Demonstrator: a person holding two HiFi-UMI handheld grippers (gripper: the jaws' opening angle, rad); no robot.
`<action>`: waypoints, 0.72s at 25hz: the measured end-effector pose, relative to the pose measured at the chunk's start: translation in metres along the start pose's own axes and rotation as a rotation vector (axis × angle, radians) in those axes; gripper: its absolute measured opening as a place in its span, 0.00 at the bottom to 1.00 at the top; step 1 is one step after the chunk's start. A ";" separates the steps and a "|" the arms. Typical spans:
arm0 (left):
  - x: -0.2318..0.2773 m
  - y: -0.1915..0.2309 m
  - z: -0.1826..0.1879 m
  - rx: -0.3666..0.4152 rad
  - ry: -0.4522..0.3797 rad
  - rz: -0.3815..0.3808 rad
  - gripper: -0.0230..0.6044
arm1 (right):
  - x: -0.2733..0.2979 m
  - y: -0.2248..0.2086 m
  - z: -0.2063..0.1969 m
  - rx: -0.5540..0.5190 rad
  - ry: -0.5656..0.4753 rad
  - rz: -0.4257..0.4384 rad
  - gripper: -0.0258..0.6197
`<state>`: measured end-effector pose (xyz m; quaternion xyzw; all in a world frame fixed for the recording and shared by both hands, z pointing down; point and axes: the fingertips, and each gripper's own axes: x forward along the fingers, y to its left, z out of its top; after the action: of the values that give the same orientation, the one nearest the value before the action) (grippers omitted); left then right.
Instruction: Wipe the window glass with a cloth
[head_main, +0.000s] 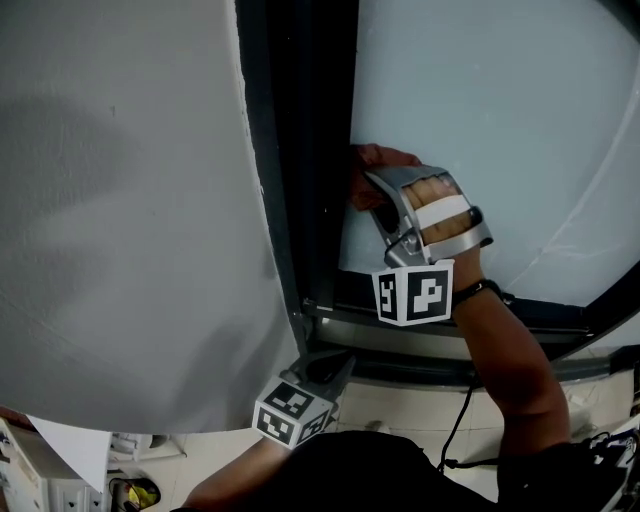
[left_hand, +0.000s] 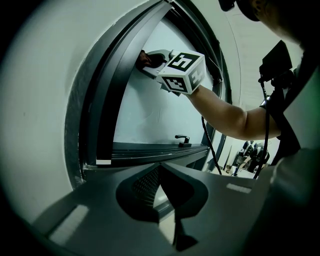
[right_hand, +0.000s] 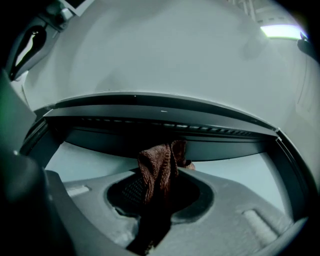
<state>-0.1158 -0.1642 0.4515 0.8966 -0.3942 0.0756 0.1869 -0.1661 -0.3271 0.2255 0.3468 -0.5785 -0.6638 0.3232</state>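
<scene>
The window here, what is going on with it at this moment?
A person works on it with a gripper in each hand. The right gripper has its jaws shut on a brown cloth and holds it at the left edge of the window glass, right beside the dark frame. The left gripper hangs lower down, near the frame's bottom corner, jaws together and holding nothing.

A plain white wall (head_main: 120, 200) fills my left and meets a dark window frame (head_main: 300, 150). Its pale glass (head_main: 500, 100) spreads to my right. A dark handle (left_hand: 182, 139) sits on the lower rail. Pale floor (head_main: 400, 410) lies below me, and a strip of light (right_hand: 280, 31) glows overhead.
</scene>
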 end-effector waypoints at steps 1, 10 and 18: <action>0.000 0.000 0.000 0.000 0.001 0.000 0.06 | -0.001 0.005 0.000 0.003 -0.001 0.009 0.16; -0.001 0.003 -0.004 -0.012 0.011 0.014 0.06 | -0.008 0.058 0.002 0.015 -0.016 0.063 0.16; -0.005 0.002 -0.010 -0.028 0.015 0.025 0.06 | -0.012 0.104 0.007 0.005 -0.022 0.113 0.16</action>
<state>-0.1205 -0.1581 0.4597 0.8885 -0.4048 0.0791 0.2012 -0.1628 -0.3260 0.3304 0.3071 -0.6024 -0.6466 0.3531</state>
